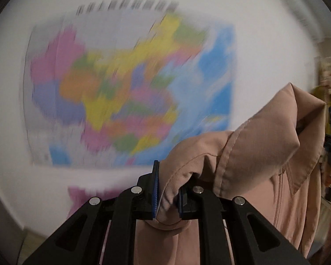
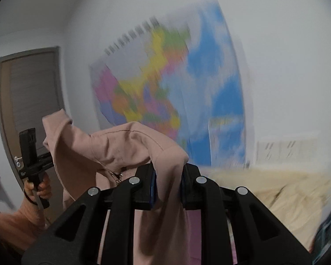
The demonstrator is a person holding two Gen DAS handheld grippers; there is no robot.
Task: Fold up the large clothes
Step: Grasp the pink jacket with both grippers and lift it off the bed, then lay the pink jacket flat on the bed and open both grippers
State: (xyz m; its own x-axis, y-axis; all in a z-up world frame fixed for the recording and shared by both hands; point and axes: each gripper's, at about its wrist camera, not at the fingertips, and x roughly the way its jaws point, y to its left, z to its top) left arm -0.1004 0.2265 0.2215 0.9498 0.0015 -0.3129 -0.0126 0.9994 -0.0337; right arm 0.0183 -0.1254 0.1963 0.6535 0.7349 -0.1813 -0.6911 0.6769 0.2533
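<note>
Your left gripper (image 1: 168,190) and right gripper (image 2: 167,187) each pinch the pink jacket (image 1: 253,154), hanging in air between them. It's soft, light, floppy; hold near the shoulders.

Blurred wall map (image 1: 130,88), door (image 2: 31,101), bedding (image 2: 293,196)

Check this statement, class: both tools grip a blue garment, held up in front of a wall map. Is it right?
Not quite. The garment is dusty pink, not blue, as both wrist views show. The left tool and right tool do grip it, before the wall map.
</note>
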